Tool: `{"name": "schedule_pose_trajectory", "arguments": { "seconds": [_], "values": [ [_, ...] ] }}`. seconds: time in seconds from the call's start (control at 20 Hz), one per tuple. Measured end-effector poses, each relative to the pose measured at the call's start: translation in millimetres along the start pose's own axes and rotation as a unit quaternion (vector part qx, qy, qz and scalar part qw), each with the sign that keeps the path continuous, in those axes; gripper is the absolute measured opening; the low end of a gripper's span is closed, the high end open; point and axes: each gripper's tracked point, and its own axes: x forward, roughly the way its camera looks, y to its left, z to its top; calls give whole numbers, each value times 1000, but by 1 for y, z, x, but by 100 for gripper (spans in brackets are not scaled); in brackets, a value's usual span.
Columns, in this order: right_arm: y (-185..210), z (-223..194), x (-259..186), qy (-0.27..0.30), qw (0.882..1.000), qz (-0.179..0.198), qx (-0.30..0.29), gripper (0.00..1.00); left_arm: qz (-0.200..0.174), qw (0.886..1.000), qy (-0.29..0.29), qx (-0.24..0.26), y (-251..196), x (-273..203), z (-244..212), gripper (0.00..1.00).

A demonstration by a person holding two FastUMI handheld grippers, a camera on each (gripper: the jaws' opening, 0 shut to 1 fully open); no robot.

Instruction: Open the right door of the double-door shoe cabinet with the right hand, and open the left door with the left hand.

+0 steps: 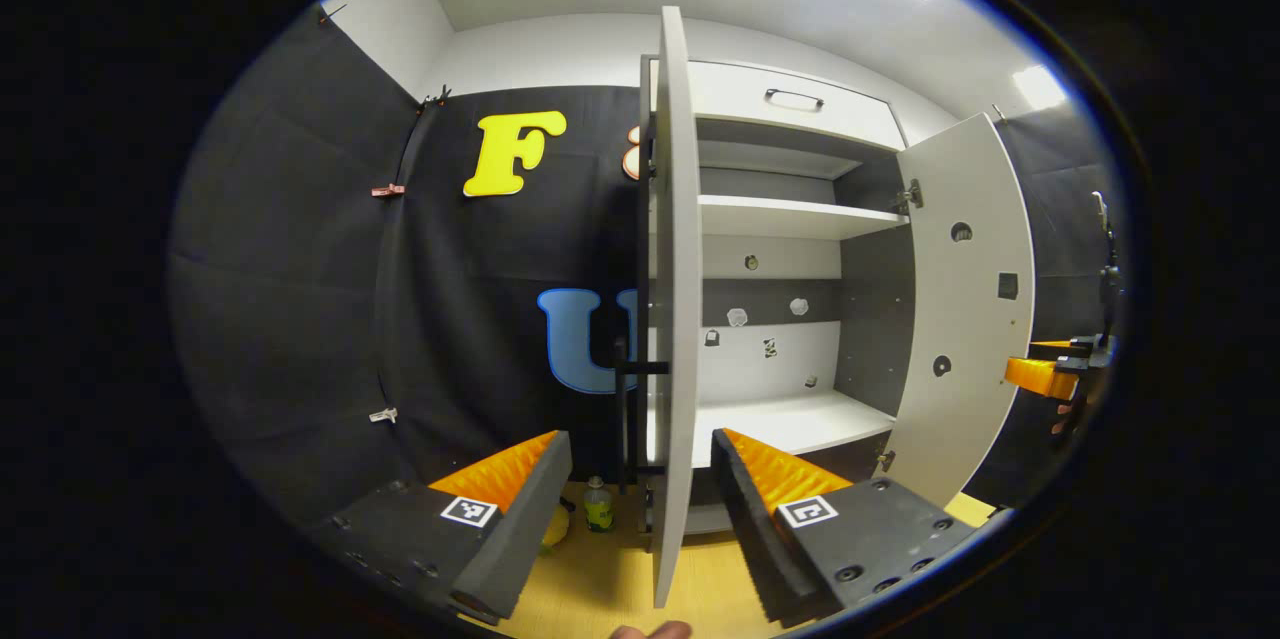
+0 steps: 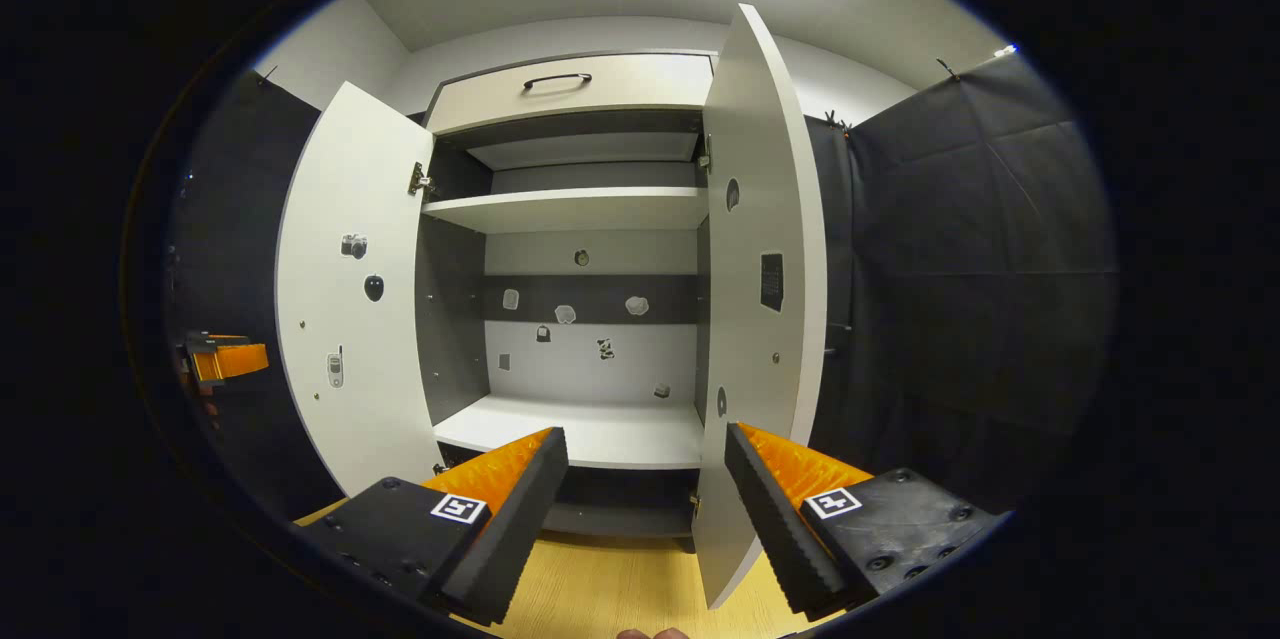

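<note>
Nearest to us in the left gripper view, the left gripper [image 1: 640, 479] has its fingers spread wide, and the edge of the left door [image 1: 676, 319] stands upright in the gap between them; neither finger presses on it, as far as we can tell. In the right gripper view, the right gripper [image 2: 645, 479] is spread the same way, with the lower edge of the right door [image 2: 760, 319] reaching down between its fingers, closer to the right-hand one, without a grip on it.

Both doors of the shoe cabinet [image 2: 570, 89] stand swung out, and we look straight into its inside: an upper shelf [image 2: 570, 211], a lower shelf [image 2: 590, 434], and a back panel dotted with small stickers [image 2: 565, 313]. Above the opening sits a drawer front with a dark handle [image 2: 556, 79]. The inner faces of the doors carry a few small stickers too.

In the left gripper view the far door [image 1: 965, 299] hangs open with the other gripper [image 1: 1045, 374] just beyond its outer edge. A small bottle [image 1: 598, 506] stands on the wooden floor [image 1: 600, 579] beside the cabinet's foot, next to a yellow object we cannot identify. A fingertip [image 1: 655, 631] shows at the bottom edge.
</note>
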Motion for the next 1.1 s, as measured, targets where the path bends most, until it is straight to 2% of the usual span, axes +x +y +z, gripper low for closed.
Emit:
{"name": "schedule_pose_trajectory", "arguments": {
  "seconds": [0.05, 0.1, 0.3, 0.6, 1.1],
  "values": [
    [0, 1, -1, -2, 1000, 0, 1, 99, -1, 1000, 0, 4, -4, -1, 2, 93],
    [-1, 2, -2, -3, 1000, 1, 2, 99, 3, 1000, -1, 7, -3, -3, 2, 94],
    [3, 7, -5, -4, 1000, 9, 17, 99, 11, 1000, 2, 12, -12, -5, 4, 94],
    [2, 12, -11, -13, 1000, 7, 18, 99, 1, 1000, -9, 1, -63, -7, 8, 94],
    [-3, 13, -16, -11, 1000, 6, 27, 99, 8, 1000, -8, 12, -84, -7, 9, 94]
  ]
}}
